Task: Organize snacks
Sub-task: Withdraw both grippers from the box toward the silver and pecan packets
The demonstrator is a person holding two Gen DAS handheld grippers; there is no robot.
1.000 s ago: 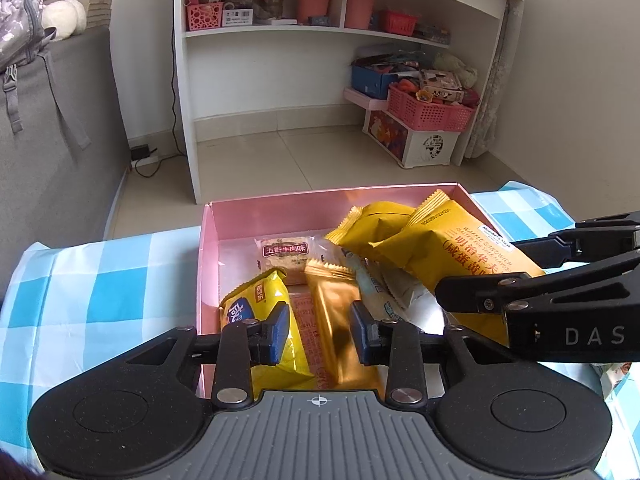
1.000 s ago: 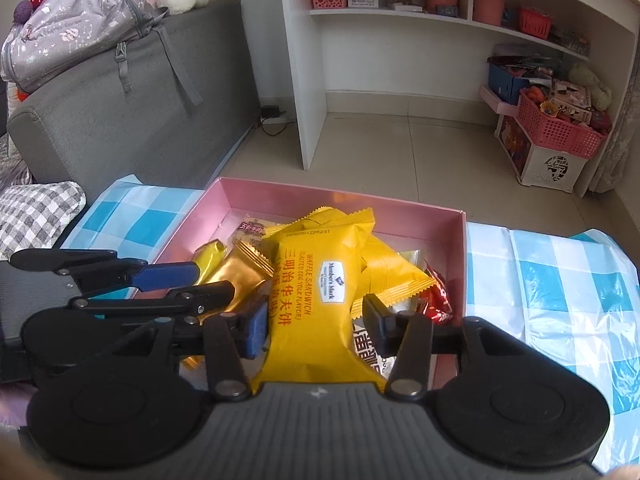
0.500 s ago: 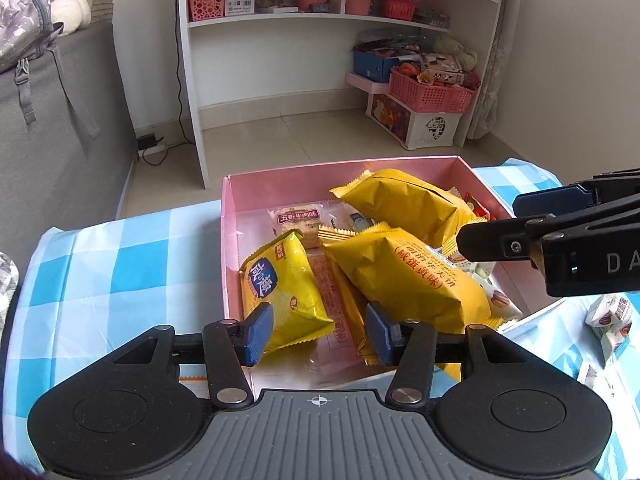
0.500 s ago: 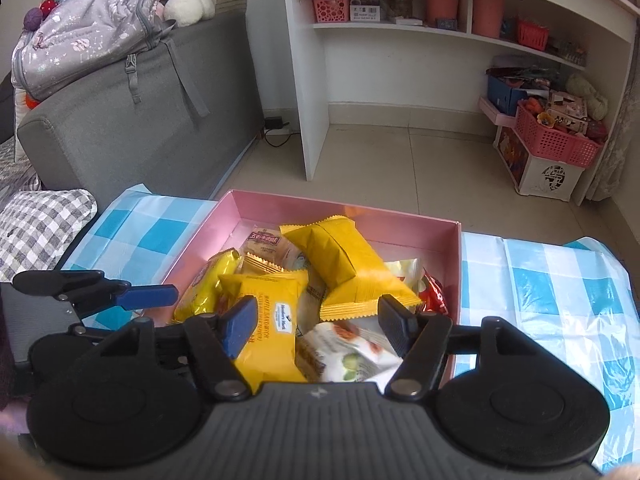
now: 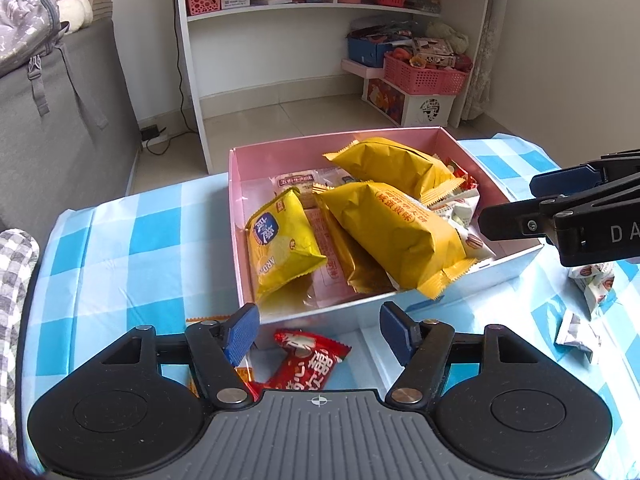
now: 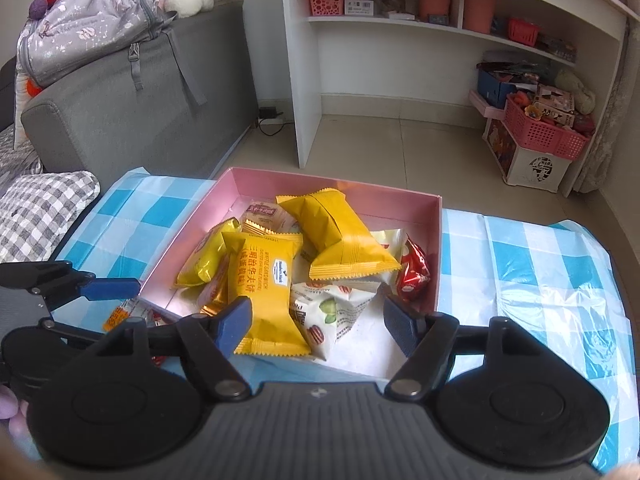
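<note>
A pink box (image 5: 320, 138) on the checked table holds several snack packets. A big yellow waffle packet (image 6: 266, 280) lies across a gold one, with a second yellow packet (image 6: 340, 232) behind it and a small yellow one (image 5: 280, 240) to the left. My left gripper (image 5: 320, 328) hangs before the box's near wall, its jaws opening with nothing gripped. A red packet (image 5: 308, 364) lies on the cloth beneath it. My right gripper (image 6: 318, 322) hovers at the box's near edge, its jaws also opening, pads clear of the waffle packet.
White nut packets (image 5: 592, 280) lie on the blue checked cloth (image 5: 132, 248) right of the box, and an orange packet (image 5: 204, 320) lies by the red one. A grey sofa (image 6: 132, 120) stands to the left. A white shelf unit (image 6: 400, 40) and pink basket (image 6: 540, 132) stand behind.
Both grippers pulled back from inside the box and spread their jaws. The right one let go of the yellow waffle packet, which now lies in the box.
</note>
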